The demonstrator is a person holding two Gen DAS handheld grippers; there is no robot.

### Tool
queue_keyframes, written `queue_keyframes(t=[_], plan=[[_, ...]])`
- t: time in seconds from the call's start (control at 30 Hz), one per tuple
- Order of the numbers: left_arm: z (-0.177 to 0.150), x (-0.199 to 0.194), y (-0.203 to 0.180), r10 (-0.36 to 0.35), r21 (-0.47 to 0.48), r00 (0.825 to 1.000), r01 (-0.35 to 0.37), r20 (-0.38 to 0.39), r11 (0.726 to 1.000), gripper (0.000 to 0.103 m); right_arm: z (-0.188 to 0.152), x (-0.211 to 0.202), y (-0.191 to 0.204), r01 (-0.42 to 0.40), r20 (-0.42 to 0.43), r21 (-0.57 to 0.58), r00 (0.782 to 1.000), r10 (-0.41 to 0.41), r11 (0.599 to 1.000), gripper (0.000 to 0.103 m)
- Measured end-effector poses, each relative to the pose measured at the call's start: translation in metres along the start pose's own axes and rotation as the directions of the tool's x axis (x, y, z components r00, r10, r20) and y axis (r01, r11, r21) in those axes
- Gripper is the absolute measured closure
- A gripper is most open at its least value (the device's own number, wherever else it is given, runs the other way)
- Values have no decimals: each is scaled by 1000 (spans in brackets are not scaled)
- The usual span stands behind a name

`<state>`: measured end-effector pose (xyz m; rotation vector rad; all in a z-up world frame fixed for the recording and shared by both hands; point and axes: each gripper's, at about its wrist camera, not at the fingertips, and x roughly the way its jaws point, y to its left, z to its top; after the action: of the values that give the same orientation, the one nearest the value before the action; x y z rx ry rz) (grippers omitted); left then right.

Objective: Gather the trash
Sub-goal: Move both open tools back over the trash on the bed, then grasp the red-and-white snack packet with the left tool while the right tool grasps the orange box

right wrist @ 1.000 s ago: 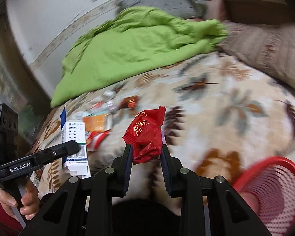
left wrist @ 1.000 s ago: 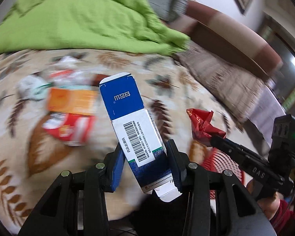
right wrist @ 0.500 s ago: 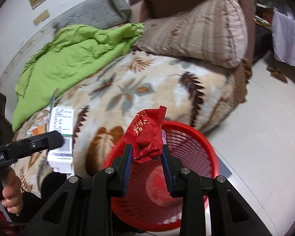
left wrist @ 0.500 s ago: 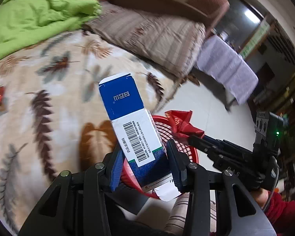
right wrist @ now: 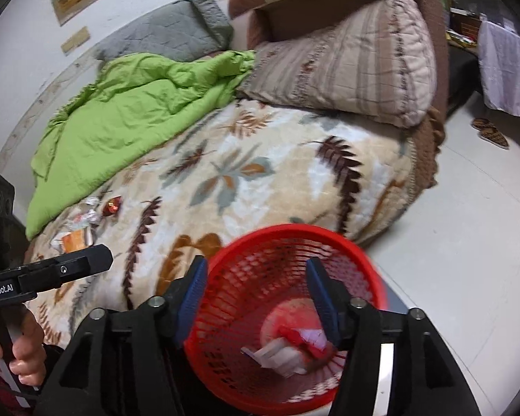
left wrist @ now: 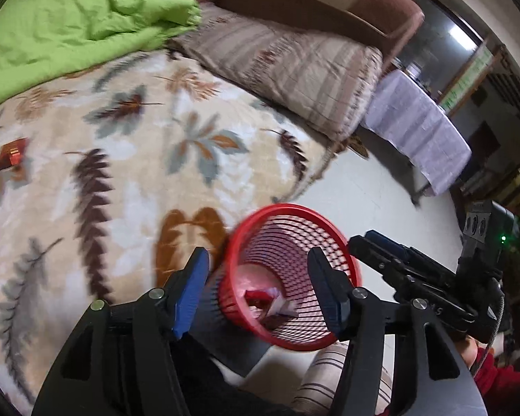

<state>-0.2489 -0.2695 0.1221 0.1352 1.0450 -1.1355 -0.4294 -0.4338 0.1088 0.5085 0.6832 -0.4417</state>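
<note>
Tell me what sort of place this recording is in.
Most likely a home bedroom: a bed under a leaf-patterned blanket, a crumpled green quilt and a striped pillow at its head, with a red mesh wastebasket on the floor beside it.

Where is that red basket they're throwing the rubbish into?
The red basket stands on the pale floor at the foot of the leaf-patterned blanket. Both wrist views look down into it between open fingers, scraps lying in its bottom.

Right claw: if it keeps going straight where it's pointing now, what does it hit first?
Probably the red basket: the right claw, jaws opening and empty, aims into its mouth, so it would meet the trash at the bottom, though depth is unclear.
</note>
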Motion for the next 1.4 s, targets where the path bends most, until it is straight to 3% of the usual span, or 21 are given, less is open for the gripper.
queue_keyframes(t=[0.13,0.3,0.5,0.8,1.0,1.13,1.23,1.4], plan=[[-11,-35,30,75,-74,995,-71,58,995,45,1,11,27,-65,-14,-39,998,64,997,37],[-32,-82,68,182,-173,976,-160,116,972,45,1,20,72,-177,-38,-111,984,173,978,37],[-62,-142,109,285,-313,944,-224,165,923,44,-2,22,138,-316,-80,-208,949,306,926,35],[-100,-222,165,409,-498,880,-250,241,830,37,-6,30,215,-419,-161,-344,908,387,840,29],[-113,-226,199,425,-564,874,-233,235,792,37,4,65,256,-475,-235,-363,879,414,802,23],[-115,-210,224,423,-600,883,-229,204,767,37,13,108,280,-515,-301,-345,852,428,785,21],[-114,-196,246,411,-628,895,-223,171,745,37,20,150,301,-524,-339,-358,844,415,773,22],[-110,-176,274,403,-634,906,-236,131,736,37,31,221,328,-547,-393,-340,821,413,765,21]])
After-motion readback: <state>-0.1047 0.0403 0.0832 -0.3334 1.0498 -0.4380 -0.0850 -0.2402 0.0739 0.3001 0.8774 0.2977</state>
